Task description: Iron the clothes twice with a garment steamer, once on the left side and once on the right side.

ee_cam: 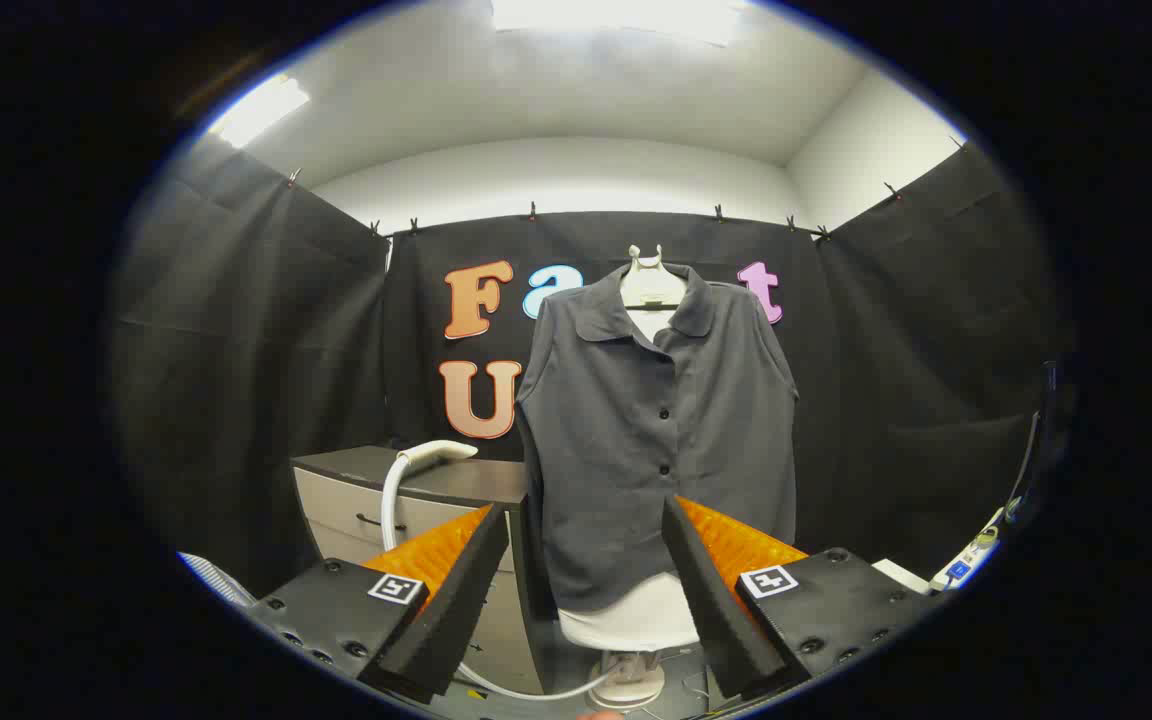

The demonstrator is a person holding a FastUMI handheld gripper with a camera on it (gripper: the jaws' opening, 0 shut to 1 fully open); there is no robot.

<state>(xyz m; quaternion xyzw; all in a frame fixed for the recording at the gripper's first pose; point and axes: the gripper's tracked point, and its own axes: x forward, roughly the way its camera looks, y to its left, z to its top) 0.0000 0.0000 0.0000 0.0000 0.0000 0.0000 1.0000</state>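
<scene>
Hand-held gripper [586, 560], jaws spread wide and holding nothing. Beyond the fingers, centred on the gap between them, a dark grey button-front shirt [656, 430] hangs on a white mannequin stand [628, 680]. Left of the shirt, the white garment steamer head [436, 453] rests on a cabinet [386, 500], its hose [391, 510] trailing down toward the stand's base.

Bright ceiling panels [616, 15] glare overhead, black cloth stays dim, and fisheye bending curves the edges; focus sharp.

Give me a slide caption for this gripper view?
Open tool faces a grey shirt on a mannequin; the steamer head rests on the cabinet.
</scene>
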